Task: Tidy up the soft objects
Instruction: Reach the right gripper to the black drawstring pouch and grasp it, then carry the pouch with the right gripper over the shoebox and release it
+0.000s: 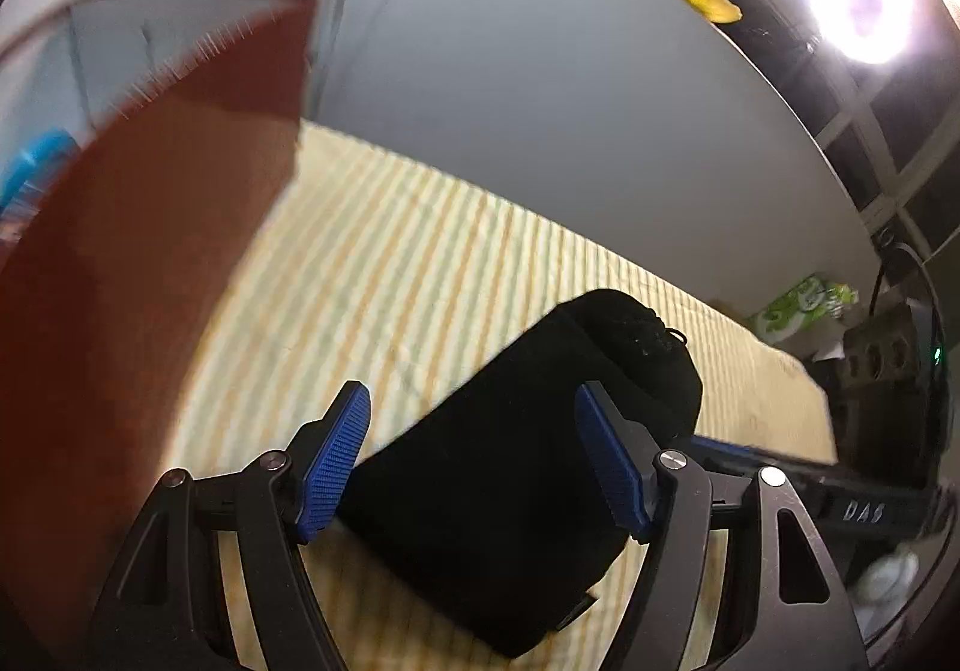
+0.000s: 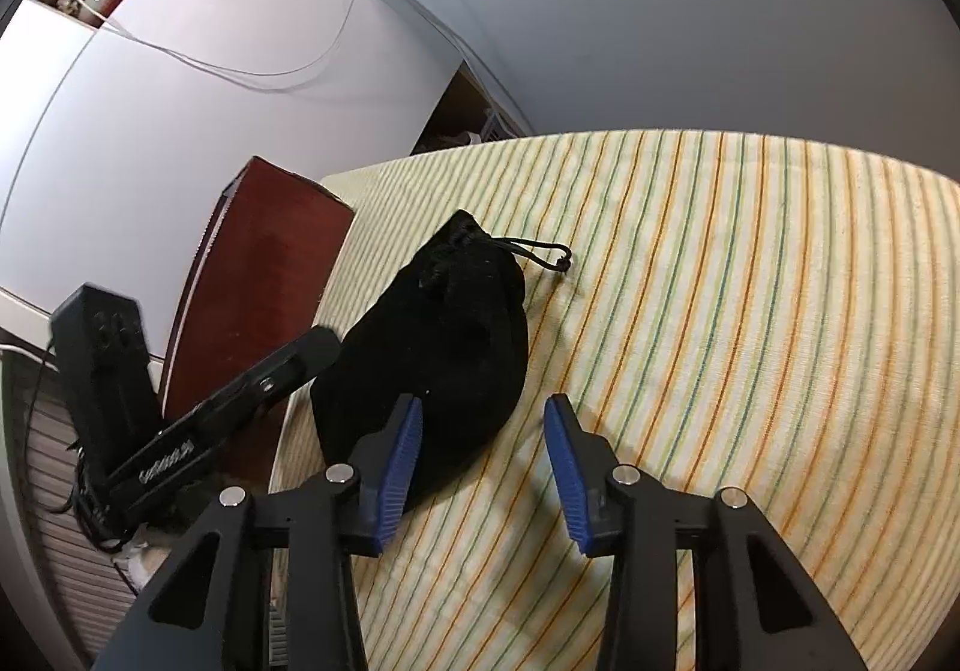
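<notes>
My left gripper (image 1: 471, 455) stands wide open astride the one black drawstring pouch (image 2: 441, 347), pads clear of it, my right gripper (image 2: 483, 470) is open and empty just beside it, and the pouch lies on one striped cloth (image 2: 720, 281) near one red-brown panel (image 2: 264, 275).

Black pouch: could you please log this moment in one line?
pouch: on striped cloth | left gripper: open, straddling pouch | right gripper: open, empty

A striped cloth (image 2: 720, 281) covers the table, and a black drawstring pouch (image 2: 444, 347) lies on it.
</notes>
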